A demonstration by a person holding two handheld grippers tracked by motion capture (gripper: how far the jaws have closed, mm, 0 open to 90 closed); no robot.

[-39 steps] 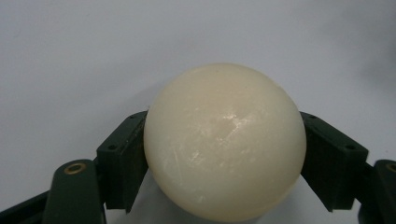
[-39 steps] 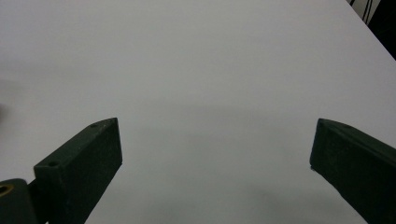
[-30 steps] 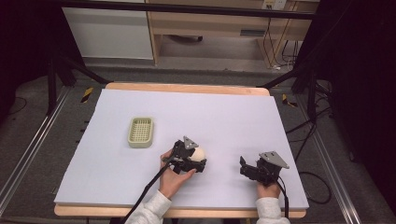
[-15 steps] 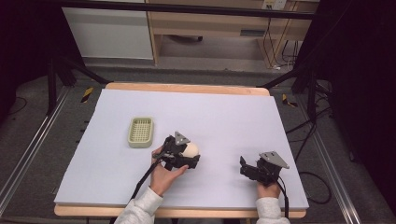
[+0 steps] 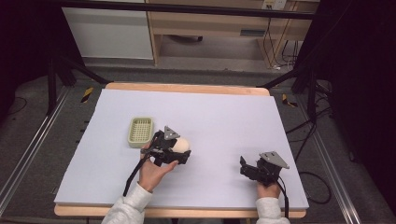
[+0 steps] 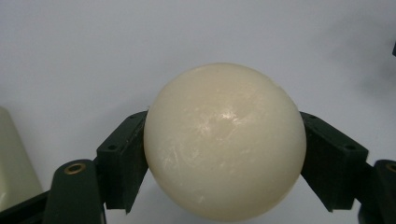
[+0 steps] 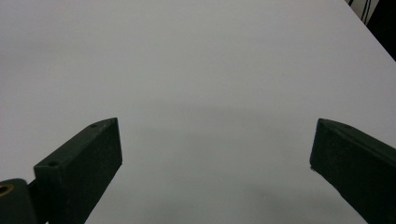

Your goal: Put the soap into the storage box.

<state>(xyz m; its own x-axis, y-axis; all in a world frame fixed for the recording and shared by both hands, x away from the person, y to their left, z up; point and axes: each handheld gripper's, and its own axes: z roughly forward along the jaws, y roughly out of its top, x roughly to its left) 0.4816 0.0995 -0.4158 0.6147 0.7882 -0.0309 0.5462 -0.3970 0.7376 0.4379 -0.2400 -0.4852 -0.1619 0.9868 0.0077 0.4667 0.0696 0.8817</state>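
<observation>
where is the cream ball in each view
High view: the ball sits left of centre, clamped in the left gripper, just right of the green basket.
Left gripper view: ball at centre, pinched between the two black jaws.
Right gripper view: not in it; its open jaws frame bare table.
Shared landmark: the pale table surface; the basket's edge also shows at the left gripper view's left.

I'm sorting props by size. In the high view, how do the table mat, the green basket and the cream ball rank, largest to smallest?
1. Table mat, by far the largest.
2. Green basket.
3. Cream ball, held in the left claw; part of it is hidden by the claw, but it still looks smaller than the basket.
</observation>
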